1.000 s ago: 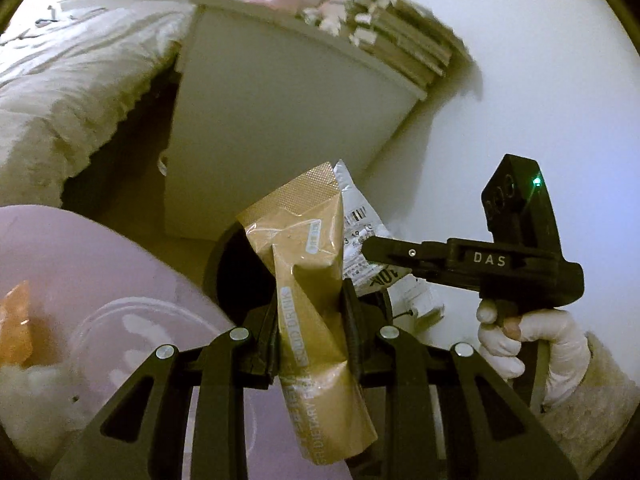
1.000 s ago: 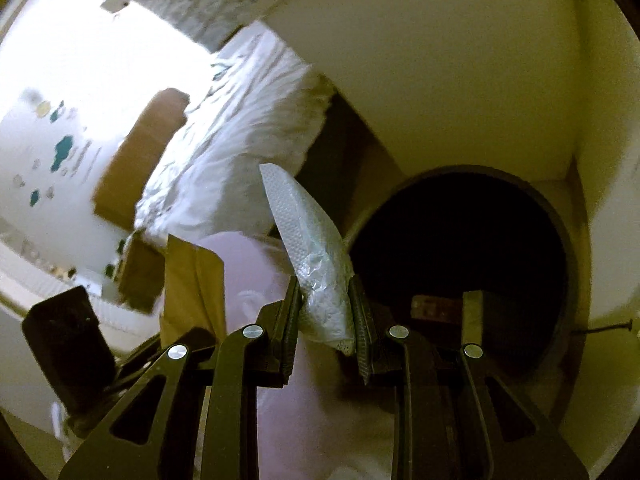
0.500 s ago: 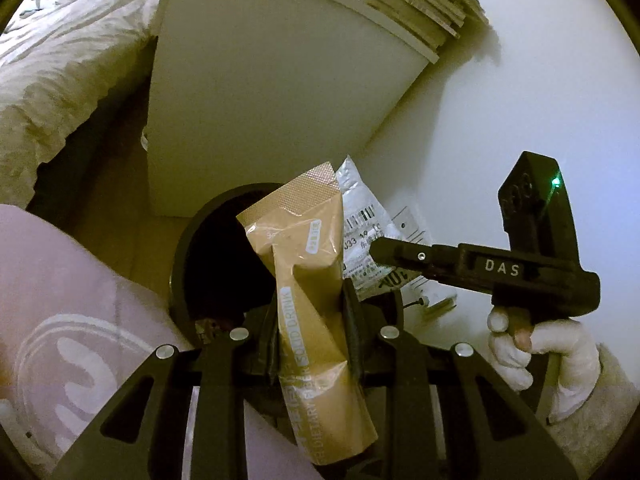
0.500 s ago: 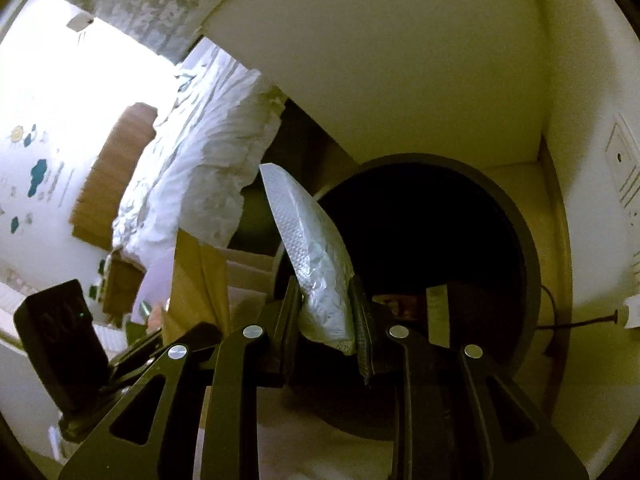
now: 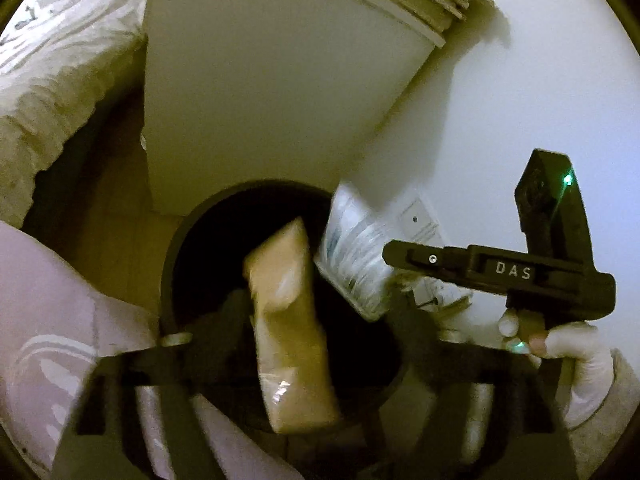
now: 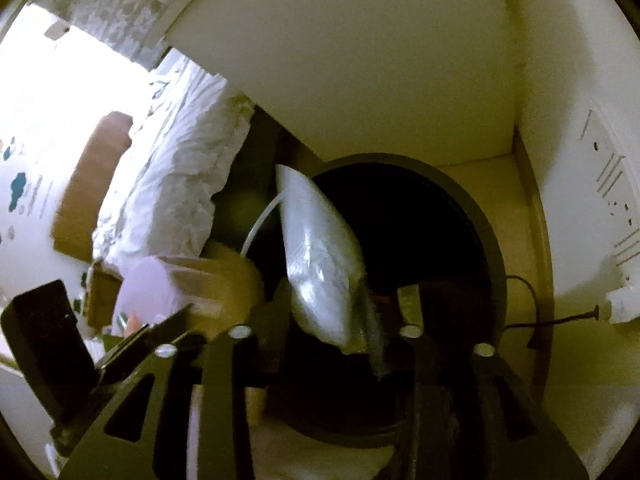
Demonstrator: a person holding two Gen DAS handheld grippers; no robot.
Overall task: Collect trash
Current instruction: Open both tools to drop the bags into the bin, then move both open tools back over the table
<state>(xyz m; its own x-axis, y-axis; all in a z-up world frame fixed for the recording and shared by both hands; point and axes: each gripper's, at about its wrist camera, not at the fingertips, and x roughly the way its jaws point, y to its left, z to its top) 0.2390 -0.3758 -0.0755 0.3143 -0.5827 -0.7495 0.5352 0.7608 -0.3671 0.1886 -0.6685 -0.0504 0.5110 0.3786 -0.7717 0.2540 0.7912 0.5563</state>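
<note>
Both claws are over the mouth of the dark round bin (image 5: 176, 280), which stands on the floor in the corner by a white cabinet (image 5: 260, 100) and the wall.

Left claw (image 5: 316, 344): half a second ago its jaws were clamped on the tan pouch (image 5: 288, 320). Now they are opening and stand wide, clear of the pouch on both sides. The pouch is blurred and sits between the spread jaws, above the bin's dark interior. Judgement: it has been let go and is dropping in.

Right claw (image 6: 344, 340): earlier it pinched the white packet (image 6: 320, 264). Its jaws are now opening, only partway. The packet is between them, leaning up and left over the near-left rim of the bin (image 6: 480, 216). Whether the pads are touching it cannot be told for certain; a gap shows on the left side. In the left view the same packet (image 5: 356, 256) shows at the far-right rim, ahead of the right claw (image 5: 400, 252) and the gloved hand (image 5: 568, 364) that holds it.

Both claws have also come closer to the bin opening since a second ago.

Meaning for the task: both pieces of trash are at the point of disposal. Risk: the packet sits near the rim and could catch or fall outside.
</note>
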